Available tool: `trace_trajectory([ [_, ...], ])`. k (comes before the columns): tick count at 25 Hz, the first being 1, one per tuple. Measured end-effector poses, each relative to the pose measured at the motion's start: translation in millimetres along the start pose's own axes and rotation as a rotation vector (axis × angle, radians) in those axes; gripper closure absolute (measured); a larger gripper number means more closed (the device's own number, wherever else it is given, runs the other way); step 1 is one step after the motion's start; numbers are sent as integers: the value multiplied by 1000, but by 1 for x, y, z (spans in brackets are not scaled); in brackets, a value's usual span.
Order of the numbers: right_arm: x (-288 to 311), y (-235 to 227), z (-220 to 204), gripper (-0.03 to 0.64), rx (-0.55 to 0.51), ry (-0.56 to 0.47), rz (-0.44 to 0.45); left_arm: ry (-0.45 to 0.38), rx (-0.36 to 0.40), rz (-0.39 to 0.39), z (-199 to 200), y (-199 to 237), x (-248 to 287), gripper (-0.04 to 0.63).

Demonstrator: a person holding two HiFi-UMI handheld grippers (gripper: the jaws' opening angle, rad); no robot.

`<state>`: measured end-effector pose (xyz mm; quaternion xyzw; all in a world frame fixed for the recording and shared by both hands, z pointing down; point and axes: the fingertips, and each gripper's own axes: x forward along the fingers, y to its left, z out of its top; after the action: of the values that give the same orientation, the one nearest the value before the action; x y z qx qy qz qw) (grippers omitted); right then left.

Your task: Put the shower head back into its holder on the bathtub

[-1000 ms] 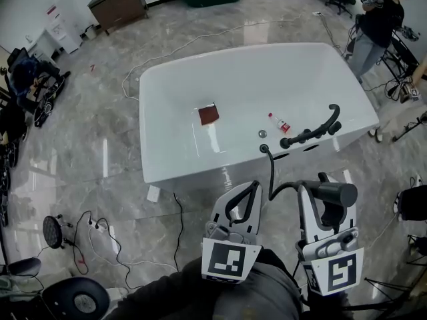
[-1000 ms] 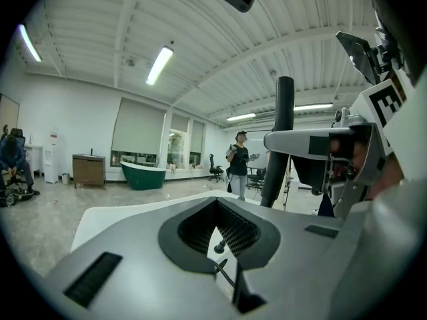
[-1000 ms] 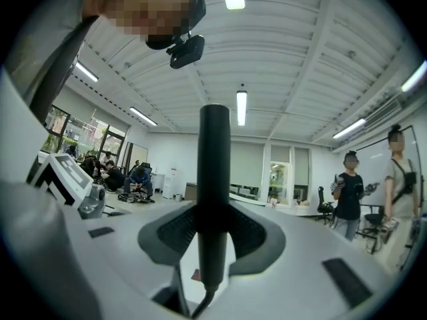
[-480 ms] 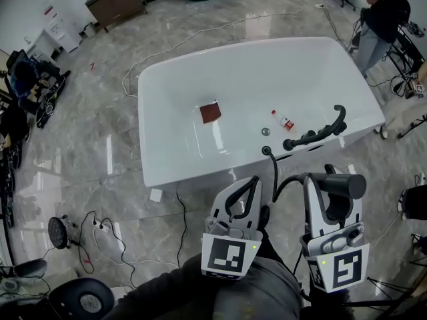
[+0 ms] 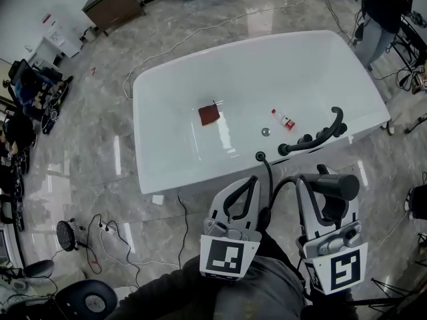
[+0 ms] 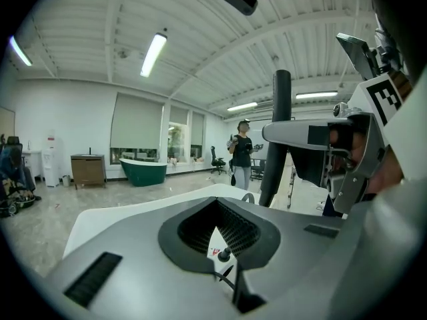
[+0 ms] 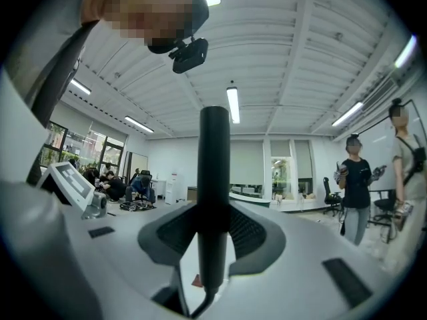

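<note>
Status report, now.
Right tool shut on shower head. Left tool closed, hose beside its tips. Shower head not yet at black fixture on bathtub rim. Nothing between; bottle lies inside tub.

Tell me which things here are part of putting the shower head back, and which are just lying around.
For the job: shower head gripped in the right tool, its hose, the black tap fitting on the rim, the bathtub.

Just lying about: red cloth and small bottle in the bathtub, cables on the floor, brown cabinet.
</note>
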<state>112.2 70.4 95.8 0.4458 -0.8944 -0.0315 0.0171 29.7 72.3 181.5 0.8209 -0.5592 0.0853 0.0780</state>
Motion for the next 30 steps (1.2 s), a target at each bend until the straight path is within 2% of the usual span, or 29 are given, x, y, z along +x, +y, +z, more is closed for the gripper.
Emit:
trace_trajectory([
  [8, 16, -37, -1, 477, 32, -19, 77, 24, 14, 49, 8, -17, 35, 591],
  [14, 44, -35, -9, 477, 40, -6, 114, 32, -9, 103, 6, 15, 47, 591],
  [20, 67, -23, -3, 477, 31, -13, 125, -7, 11, 71, 19, 36, 62, 592],
  [25, 86, -16, 5, 477, 25, -16, 134, -11, -8, 65, 19, 53, 67, 591],
  [30, 98, -13, 37, 477, -21, -65, 136, -64, -26, 62, 36, 64, 71, 591],
])
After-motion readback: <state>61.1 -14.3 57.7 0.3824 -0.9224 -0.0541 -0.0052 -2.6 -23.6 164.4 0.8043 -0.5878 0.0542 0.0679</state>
